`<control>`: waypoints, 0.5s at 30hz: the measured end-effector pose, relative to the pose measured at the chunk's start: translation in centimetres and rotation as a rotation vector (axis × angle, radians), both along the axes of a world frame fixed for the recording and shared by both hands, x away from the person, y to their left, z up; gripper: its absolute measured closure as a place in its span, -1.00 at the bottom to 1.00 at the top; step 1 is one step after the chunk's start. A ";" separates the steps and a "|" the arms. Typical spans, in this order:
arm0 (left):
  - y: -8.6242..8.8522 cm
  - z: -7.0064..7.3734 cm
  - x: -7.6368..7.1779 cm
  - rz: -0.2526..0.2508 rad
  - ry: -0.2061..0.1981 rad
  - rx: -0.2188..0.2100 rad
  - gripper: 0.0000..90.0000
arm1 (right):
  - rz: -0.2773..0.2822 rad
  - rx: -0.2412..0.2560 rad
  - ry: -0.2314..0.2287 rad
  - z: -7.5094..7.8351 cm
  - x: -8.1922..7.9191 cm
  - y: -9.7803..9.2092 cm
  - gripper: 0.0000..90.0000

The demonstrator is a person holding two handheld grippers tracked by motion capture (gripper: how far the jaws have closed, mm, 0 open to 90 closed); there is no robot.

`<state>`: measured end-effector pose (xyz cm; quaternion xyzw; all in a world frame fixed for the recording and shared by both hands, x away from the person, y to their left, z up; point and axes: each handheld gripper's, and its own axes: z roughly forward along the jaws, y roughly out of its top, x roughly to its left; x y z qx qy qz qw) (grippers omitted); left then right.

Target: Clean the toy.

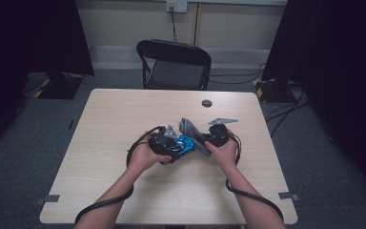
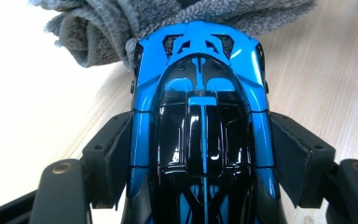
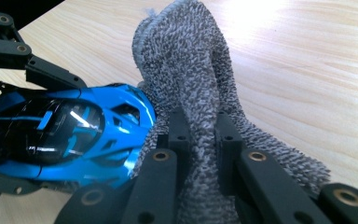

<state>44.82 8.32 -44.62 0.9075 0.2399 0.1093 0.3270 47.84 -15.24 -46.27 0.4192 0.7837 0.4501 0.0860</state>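
Observation:
A blue and black toy car (image 1: 185, 144) is held just above the middle of the wooden table (image 1: 124, 124). My left gripper (image 2: 200, 140) is shut on the car (image 2: 200, 107), its jaws clamped on both flanks. My right gripper (image 3: 200, 135) is shut on a grey terry cloth (image 3: 191, 70), which rises in a fold between its jaws. The cloth (image 2: 121, 28) presses against one end of the car (image 3: 74, 130). In the high view the cloth (image 1: 190, 130) sits between the left gripper (image 1: 174, 145) and the right gripper (image 1: 204, 140).
A black folding chair (image 1: 174, 64) stands behind the table's far edge. A small dark round cap (image 1: 207, 103) sits in the tabletop at the far right. Cables trail from both grippers toward the near edge.

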 end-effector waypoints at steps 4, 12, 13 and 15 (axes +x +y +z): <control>0.4 0.0 0.2 0.024 -0.006 0.006 -0.37 | 0.000 -0.004 -0.005 0.1 -0.2 -0.2 0.81; 1.9 0.2 0.8 0.083 -0.011 -0.001 -0.37 | 0.015 0.012 0.003 0.1 -0.7 -0.3 0.81; 2.0 0.2 0.9 0.085 -0.009 0.002 -0.37 | 0.017 0.012 0.006 0.1 -0.8 -0.3 0.81; 2.2 0.1 1.0 0.098 -0.011 0.008 -0.37 | 0.023 0.010 0.006 0.0 -1.0 -0.2 0.81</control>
